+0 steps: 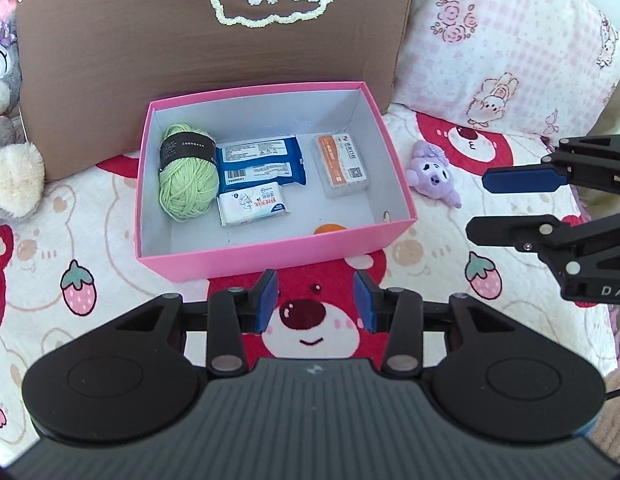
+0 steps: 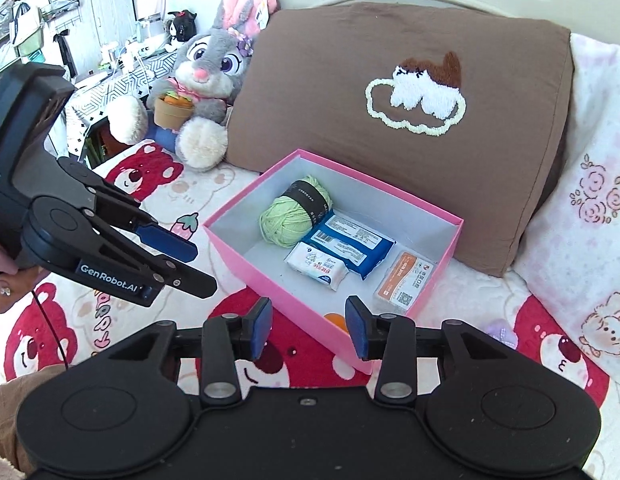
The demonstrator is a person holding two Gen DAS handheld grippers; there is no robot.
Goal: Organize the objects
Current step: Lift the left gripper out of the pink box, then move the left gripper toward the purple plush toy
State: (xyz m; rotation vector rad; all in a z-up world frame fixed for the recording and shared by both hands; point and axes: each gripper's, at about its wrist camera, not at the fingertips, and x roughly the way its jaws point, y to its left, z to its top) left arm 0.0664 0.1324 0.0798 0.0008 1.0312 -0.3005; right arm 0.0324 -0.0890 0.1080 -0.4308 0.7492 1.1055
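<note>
Pink box (image 1: pixel 270 254): open cardboard, white inside, on the bear-print quilt (image 1: pixel 38 216), just ahead of both claws.
Writing: "GenRobot.AI" on the left gripper (image 2: pixel 186 258) body; pack labels too small to read.
Contents: green yarn ball (image 1: pixel 185 184) with dark band at far left, blue pack (image 1: pixel 260 160), white tissue pack (image 1: pixel 253 208), orange-labelled case (image 1: pixel 344 164), orange ball (image 1: pixel 328 229) at the near wall.
Left gripper: jaws apart, nothing between.
Right gripper (image 2: pixel 309 328): jaws apart, empty.
Purple plush (image 1: pixel 434 174): outside, right of the box.
</note>
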